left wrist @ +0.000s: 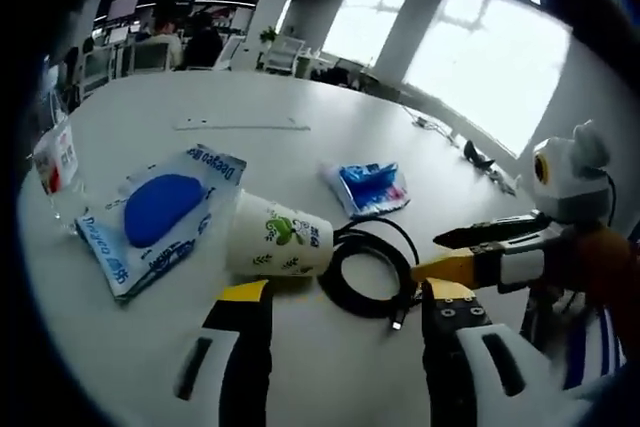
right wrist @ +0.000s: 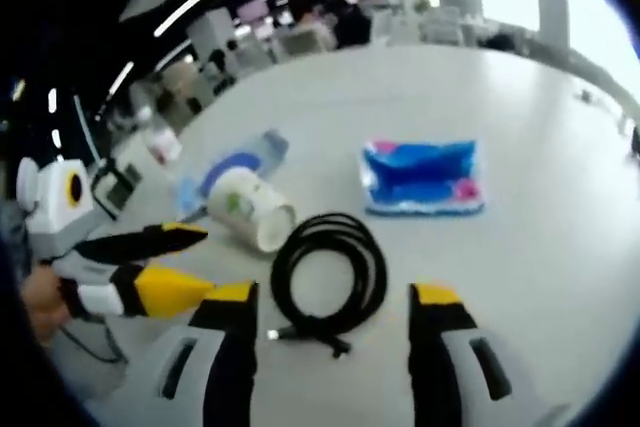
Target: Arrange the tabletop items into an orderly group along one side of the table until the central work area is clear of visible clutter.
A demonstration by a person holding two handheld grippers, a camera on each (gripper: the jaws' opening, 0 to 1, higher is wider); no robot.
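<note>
Both grippers, left (left wrist: 345, 322) and right (right wrist: 335, 322), hovering wide open and empty near coiled black cable (right wrist: 328, 282), beside tipped paper cup (left wrist: 277, 237) lying on white table (left wrist: 250, 107)

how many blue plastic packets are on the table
2. The large packet lies beside the tipped paper cup; the small packet lies beyond the coiled black cable.

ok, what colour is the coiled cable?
Black. The cable shows best in the right gripper view.
</note>
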